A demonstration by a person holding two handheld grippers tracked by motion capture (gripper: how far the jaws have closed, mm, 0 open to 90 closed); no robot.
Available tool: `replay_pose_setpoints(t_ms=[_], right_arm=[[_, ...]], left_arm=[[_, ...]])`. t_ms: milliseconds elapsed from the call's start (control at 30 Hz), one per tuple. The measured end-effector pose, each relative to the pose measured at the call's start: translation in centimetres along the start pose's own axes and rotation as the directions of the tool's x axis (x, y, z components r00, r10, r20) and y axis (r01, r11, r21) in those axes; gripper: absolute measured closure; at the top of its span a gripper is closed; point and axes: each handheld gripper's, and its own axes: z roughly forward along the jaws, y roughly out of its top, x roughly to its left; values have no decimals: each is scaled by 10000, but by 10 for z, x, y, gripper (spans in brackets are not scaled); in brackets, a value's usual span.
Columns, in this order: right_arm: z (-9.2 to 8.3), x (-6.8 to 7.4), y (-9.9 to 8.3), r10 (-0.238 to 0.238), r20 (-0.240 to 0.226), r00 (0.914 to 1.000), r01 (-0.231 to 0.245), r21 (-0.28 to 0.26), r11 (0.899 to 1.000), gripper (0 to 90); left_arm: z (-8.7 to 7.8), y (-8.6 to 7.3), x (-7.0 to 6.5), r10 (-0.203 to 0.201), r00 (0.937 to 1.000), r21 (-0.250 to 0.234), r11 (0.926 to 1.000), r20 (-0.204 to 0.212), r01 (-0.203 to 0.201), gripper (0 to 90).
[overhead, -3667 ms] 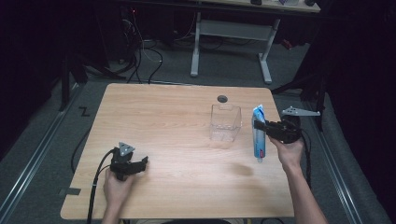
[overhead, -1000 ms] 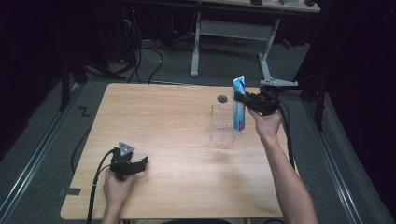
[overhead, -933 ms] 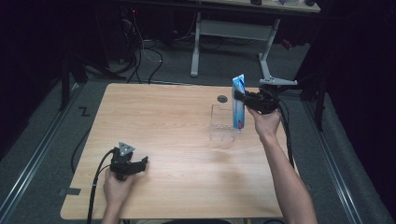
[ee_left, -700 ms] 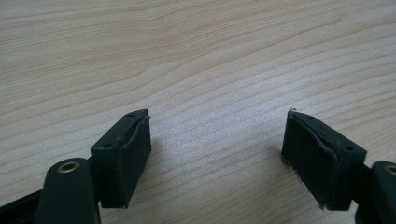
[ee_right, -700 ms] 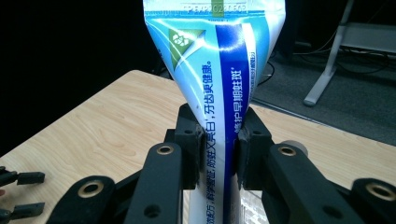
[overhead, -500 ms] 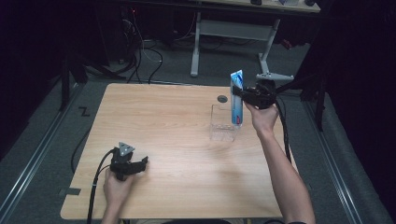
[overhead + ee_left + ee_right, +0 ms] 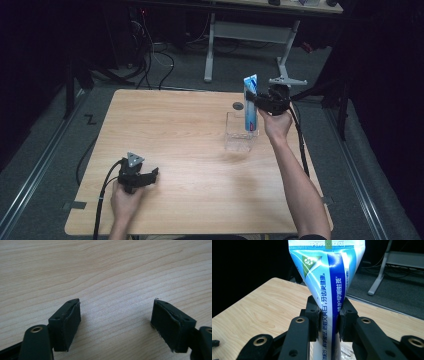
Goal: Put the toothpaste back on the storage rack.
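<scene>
Change: the right claw (image 7: 256,101) has carried the toothpaste tube (image 7: 250,102) from the table's right edge, where it was a few seconds ago, inward and farther from the person; it now hangs over the clear box (image 7: 240,132). The left claw (image 7: 150,175) has kept its spot.
Right claw: shut tight on the tube's middle, pads (image 7: 315,321) pressing both flat sides; the crimped end stands above the claw, the rest hangs below it.
Left claw: jaws wide apart, nothing between them, lying low on the table (image 7: 175,130) with bare wood ahead of it.
Clear box: open-topped, just below the right claw; the tube's lower end dips behind its far wall, and whether it is inside I cannot tell.
Table: pale wood; a small dark round disc (image 7: 238,106) lies just left of the right claw.
Room: dim, grey floor, cables (image 7: 155,60) and a white desk frame (image 7: 250,35) beyond the table.
</scene>
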Motion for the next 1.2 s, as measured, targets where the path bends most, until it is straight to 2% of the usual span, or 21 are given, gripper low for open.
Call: replay_pose_setpoints(t_ms=[500, 1200], right_arm=[[16, 1, -10, -5, 280, 9996, -6, 397, 9992, 736], [24, -6, -26, 155, 414, 9990, -188, 792, 9967, 734]], left_arm=[[0, 0, 0, 28, 10000, 22, 10000, -1, -28, 242], [0, 0, 0, 24, 10000, 24, 10000, 1, -24, 242]])
